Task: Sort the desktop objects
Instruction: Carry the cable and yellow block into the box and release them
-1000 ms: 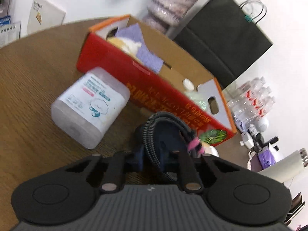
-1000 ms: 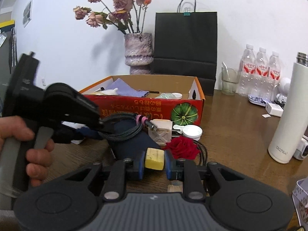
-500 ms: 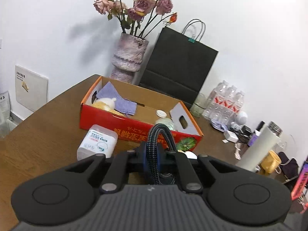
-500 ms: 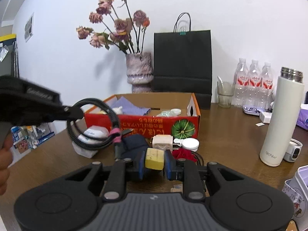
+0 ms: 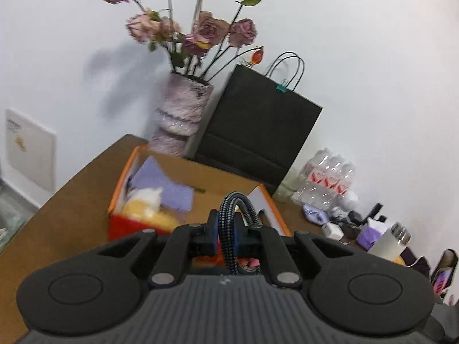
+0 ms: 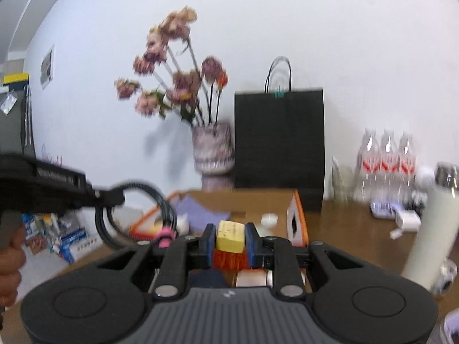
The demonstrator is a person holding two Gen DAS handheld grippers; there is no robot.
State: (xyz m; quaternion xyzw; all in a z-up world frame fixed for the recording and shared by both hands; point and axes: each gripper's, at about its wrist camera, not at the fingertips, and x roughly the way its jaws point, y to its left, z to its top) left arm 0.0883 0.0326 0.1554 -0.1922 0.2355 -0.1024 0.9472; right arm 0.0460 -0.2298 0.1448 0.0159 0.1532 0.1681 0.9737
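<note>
My left gripper [image 5: 226, 229] is shut on a coiled black braided cable [image 5: 229, 220] and holds it in the air above the near edge of the red and orange cardboard box [image 5: 126, 183]. In the right wrist view the same cable [image 6: 143, 215] hangs from the left gripper [image 6: 114, 197], with a pink band [image 6: 165, 233] on it. My right gripper [image 6: 229, 238] is shut on a yellow block [image 6: 229, 236], raised in front of the box [image 6: 297, 220]. The box holds a purple cloth [image 5: 160, 183], a yellow and white soft thing [image 5: 143, 206] and a white lid [image 6: 269, 219].
A vase of dried roses [image 5: 183, 120] and a black paper bag [image 5: 255, 132] stand behind the box. Water bottles [image 6: 387, 163], a white flask [image 6: 427, 229] and small white items [image 6: 407, 219] are on the wooden table at the right. A dark item and a tan block [image 6: 252, 278] lie below my right gripper.
Both grippers have risen and moved toward the box, each still holding its object. The cable now hangs over the box's near edge, and the views tilt upward.
</note>
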